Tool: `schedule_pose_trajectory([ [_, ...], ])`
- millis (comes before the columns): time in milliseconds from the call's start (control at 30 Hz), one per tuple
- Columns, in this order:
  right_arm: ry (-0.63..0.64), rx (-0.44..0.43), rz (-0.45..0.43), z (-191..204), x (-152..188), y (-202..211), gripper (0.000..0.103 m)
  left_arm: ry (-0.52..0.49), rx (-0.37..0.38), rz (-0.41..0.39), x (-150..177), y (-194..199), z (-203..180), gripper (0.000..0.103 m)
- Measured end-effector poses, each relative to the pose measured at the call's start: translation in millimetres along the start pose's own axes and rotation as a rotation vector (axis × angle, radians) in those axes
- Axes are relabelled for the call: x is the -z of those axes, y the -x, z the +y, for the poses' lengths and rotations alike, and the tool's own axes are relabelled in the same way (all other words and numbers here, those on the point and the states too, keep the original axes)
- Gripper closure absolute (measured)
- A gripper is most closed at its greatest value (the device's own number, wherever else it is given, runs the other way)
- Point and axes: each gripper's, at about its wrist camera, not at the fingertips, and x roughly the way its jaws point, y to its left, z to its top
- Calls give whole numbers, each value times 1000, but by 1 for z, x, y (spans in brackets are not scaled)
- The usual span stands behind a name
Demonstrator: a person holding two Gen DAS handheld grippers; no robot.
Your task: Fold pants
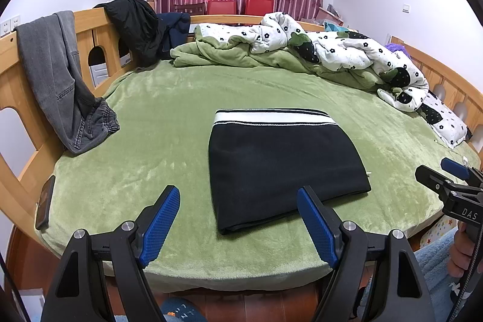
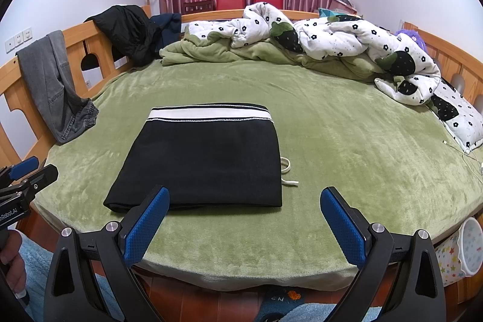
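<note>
Black pants (image 1: 280,168) with a white and black striped waistband lie folded into a flat rectangle on the green bed (image 1: 169,122); they also show in the right wrist view (image 2: 208,159). A white drawstring (image 2: 286,168) pokes out at their right side. My left gripper (image 1: 238,201) is open and empty, hovering at the bed's near edge just in front of the pants. My right gripper (image 2: 244,202) is open and empty, near the pants' front edge. Each gripper shows at the other view's edge, the right gripper (image 1: 443,171) and the left gripper (image 2: 33,168).
Grey jeans (image 1: 60,80) hang over the wooden rail at left. A dark jacket (image 1: 135,23) lies on the far rail. A crumpled floral quilt (image 1: 332,50) fills the bed's far right. A phone (image 1: 45,202) sits at the bed's left edge. A charging cable (image 2: 465,156) lies at right.
</note>
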Motion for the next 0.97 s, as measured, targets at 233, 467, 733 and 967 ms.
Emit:
schedule_pose_trajectory([
  [233,-3,1,0,-2,0,0,4,1,-1,-2,0,0,-1,24],
  [467,-7,0,3,-6,1,-2,4,-3,1,-4,0,-1,2,23],
  [733,-7,-1,2,-7,1,-2,4,-2,7,-12,-4,1,5,23],
  [967,-8,-2,2,-7,1,-2,4,-17,18,-16,-5,2,7,23],
])
